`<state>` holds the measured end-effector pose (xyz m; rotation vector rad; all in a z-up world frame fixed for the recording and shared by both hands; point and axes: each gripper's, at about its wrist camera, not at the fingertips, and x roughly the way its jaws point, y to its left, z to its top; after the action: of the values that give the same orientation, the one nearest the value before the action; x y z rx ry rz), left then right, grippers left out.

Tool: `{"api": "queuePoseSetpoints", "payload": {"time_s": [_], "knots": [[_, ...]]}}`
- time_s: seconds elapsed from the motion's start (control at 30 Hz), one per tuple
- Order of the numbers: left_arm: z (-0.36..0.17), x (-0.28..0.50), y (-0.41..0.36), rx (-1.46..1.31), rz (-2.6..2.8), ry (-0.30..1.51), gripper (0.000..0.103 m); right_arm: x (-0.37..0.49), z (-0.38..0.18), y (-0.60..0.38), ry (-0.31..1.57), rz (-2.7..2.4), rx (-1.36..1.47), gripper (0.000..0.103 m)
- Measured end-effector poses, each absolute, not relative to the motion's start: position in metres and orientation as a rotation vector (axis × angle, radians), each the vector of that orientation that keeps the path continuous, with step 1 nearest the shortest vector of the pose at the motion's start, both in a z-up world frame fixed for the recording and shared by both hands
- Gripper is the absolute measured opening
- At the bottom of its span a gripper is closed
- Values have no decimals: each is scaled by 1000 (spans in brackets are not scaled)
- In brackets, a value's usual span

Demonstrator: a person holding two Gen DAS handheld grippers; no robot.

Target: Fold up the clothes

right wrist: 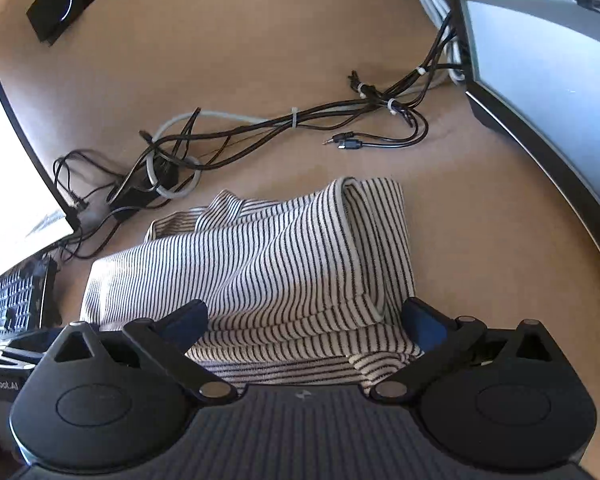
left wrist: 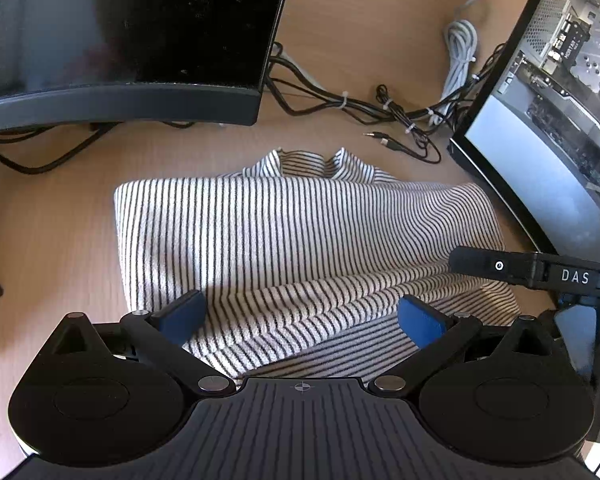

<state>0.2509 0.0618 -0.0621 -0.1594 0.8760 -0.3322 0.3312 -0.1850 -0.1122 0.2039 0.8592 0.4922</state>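
A soft white top with thin black stripes (left wrist: 300,240) lies folded in a thick bundle on the light brown wooden table (left wrist: 52,240), between a dark curved screen (left wrist: 120,40) and a see-through computer case (left wrist: 560,100). A bunch of black and grey cables (left wrist: 360,104) sits just behind it. The left tongs (left wrist: 300,318) are wide apart with blue pads (left wrist: 420,320) on each side of the near edge of the cloth, and they hold nothing. The right tongs (right wrist: 304,320) are wide apart too, above the other near corner, and nothing is pinched. The fold looks mostly done, but the top layer is bumpy and a collar bit pokes out at the back. To finish well, it would help to press the layers flat, line up the edges, and keep the cloth away from the cables.
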Motion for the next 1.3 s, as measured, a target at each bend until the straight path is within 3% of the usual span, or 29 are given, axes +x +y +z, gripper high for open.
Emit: {"api": "queuePoseSetpoints", "payload": {"time_s": [0.53,0.7,1.07,1.13,1.3], "knots": [[-50,259,67,-207,-303,927,103,336,-112,-184,907,551,163,103],[-25,267,86,-277,-143,838,103,334,-113,-184,901,559,165,103],[-63,285,84,-248,-113,944,103,333,-111,-176,908,587,52,103],[-63,284,85,-248,-121,945,103,333,-101,-177,885,559,51,100],[-64,281,90,-254,-128,936,103,332,-75,-172,745,542,-23,80]]}}
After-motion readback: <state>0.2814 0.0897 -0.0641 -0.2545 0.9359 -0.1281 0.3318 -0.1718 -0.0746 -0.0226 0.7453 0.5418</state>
